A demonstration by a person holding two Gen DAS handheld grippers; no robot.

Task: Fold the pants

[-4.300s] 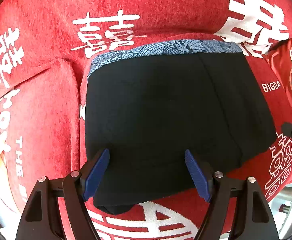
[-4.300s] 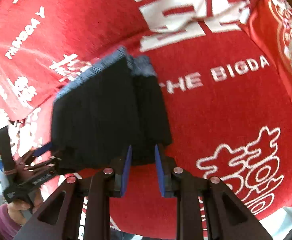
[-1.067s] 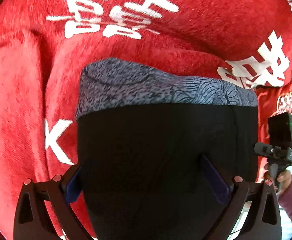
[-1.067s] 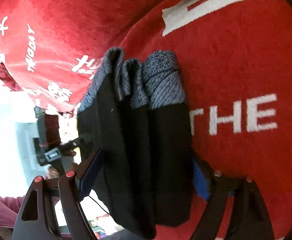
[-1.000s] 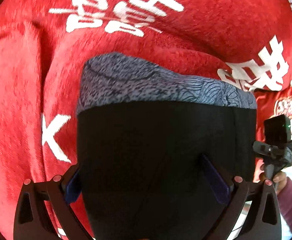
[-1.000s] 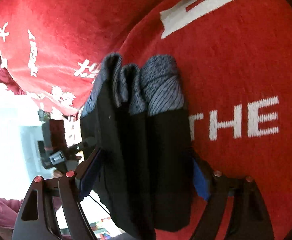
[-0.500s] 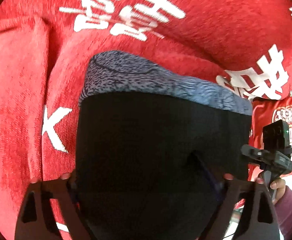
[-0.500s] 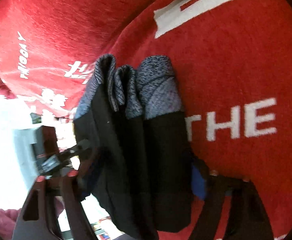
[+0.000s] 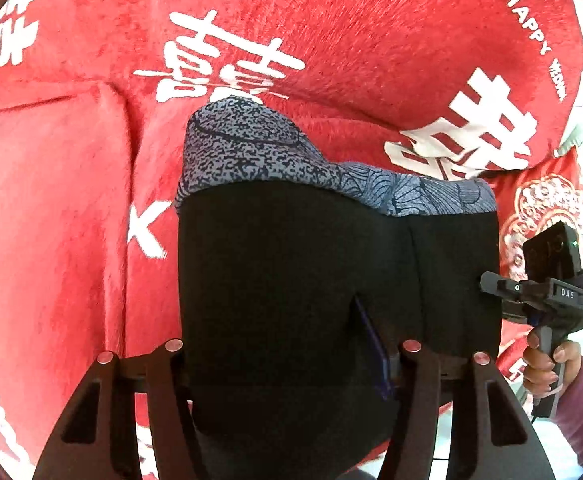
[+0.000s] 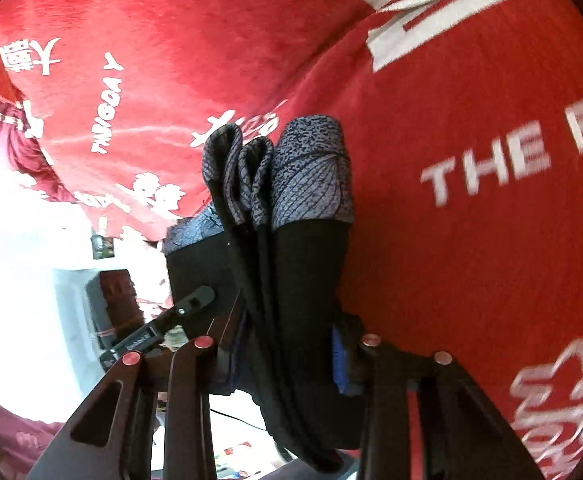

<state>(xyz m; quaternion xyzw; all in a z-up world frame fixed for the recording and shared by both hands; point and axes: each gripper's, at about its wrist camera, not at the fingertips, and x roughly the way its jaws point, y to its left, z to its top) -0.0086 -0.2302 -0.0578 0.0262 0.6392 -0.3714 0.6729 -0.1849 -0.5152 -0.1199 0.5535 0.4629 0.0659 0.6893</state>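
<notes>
The folded black pants [image 9: 291, 272], with a blue-grey patterned waistband [image 9: 251, 148], are held up over the red cloth. My left gripper [image 9: 287, 360] is shut on the pants' near edge; the cloth hides most of both fingers. In the right wrist view the pants [image 10: 303, 280] show edge-on as several stacked layers, waistband [image 10: 307, 176] at the top. My right gripper [image 10: 287, 348] is shut on that stack, one blue pad [image 10: 337, 360] showing at its right side. The right gripper also shows in the left wrist view [image 9: 547, 280], held by a hand at the pants' right edge.
A red plush cover [image 9: 331, 32] with white characters and lettering lies over the sofa seat and back. A red patterned cushion [image 9: 539, 208] sits at the right. A bright room with clutter [image 10: 31, 260] shows to the left in the right wrist view.
Both grippers have narrowed around the folded pants since half a second ago. The bundle has tilted, its waistband now higher on the left.
</notes>
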